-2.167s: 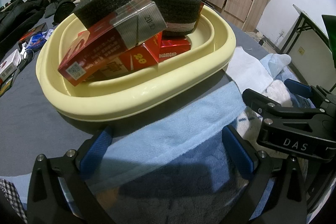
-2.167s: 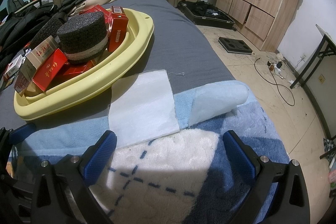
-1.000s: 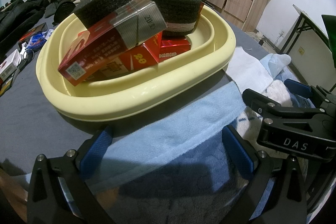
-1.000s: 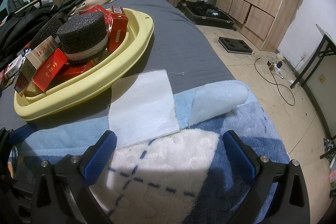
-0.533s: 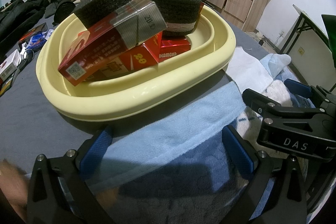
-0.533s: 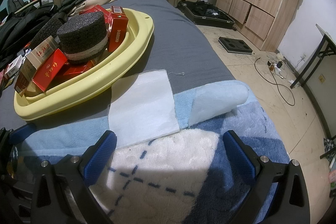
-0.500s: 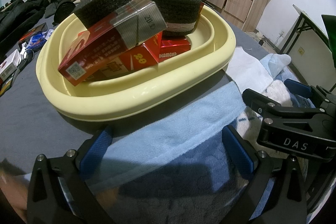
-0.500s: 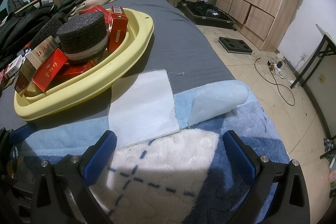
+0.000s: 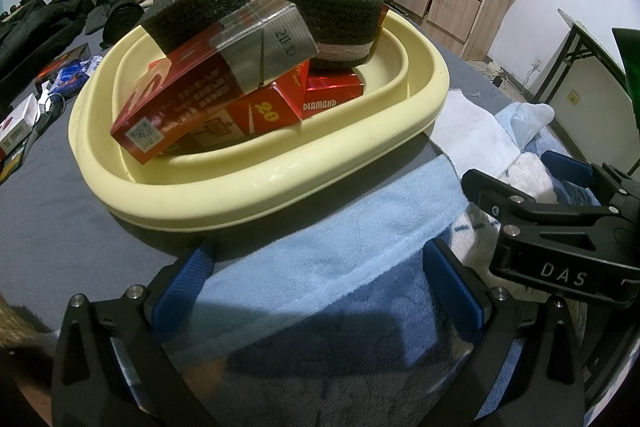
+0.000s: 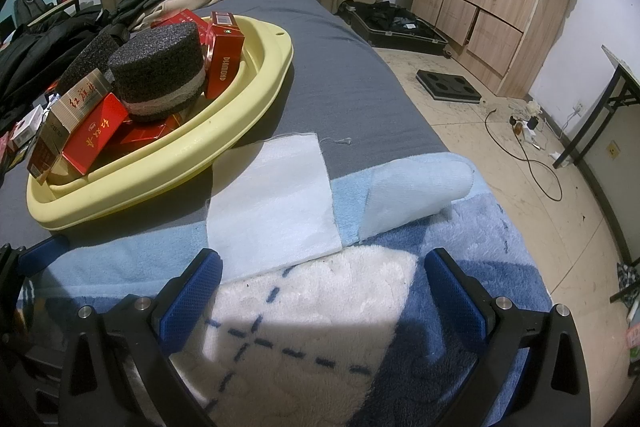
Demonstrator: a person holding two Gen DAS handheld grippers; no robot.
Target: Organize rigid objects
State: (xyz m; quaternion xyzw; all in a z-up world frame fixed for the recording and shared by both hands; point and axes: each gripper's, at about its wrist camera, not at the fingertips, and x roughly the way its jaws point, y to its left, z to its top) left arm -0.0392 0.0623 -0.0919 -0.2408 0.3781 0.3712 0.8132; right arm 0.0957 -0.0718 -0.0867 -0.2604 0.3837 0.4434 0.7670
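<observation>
In the left wrist view, a pale yellow oval plastic basin point(image 9: 256, 195) sits on the grey bedsheet point(image 9: 44, 211), its near rim just touching the edge of a light blue towel point(image 9: 340, 247). The basin is piled full: a long red carton with a grey taped end point(image 9: 208, 95) lies tilted across the top, a dark rectangular foam block point(image 9: 196, 7) rests on its far end, and a round dark foam puck with a pale band point(image 9: 332, 19) sits toward the right, over a flat red box marked DIAMOND point(image 9: 334, 93); another red box marked 20 point(image 9: 264, 107) is wedged under the carton. The left gripper point(image 9: 320, 283) hovers above the towel with its blue-padded jaws spread wide and nothing between them, and the right gripper point(image 9: 560, 227) shows at the right edge (whether its jaws are apart cannot be told from here). In the right wrist view, the same basin point(image 10: 256, 99) lies to the left, with an upright red box point(image 10: 224, 55) leaning against the round puck point(image 10: 160, 71) inside it. A white gauze square point(image 10: 272, 203) lies just beside the basin, overlapping the towel point(image 10: 400, 183), whose corner is folded over. The right gripper point(image 10: 320, 291) hangs over a fluffy white-and-blue blanket point(image 10: 312, 319), jaws wide and empty.
</observation>
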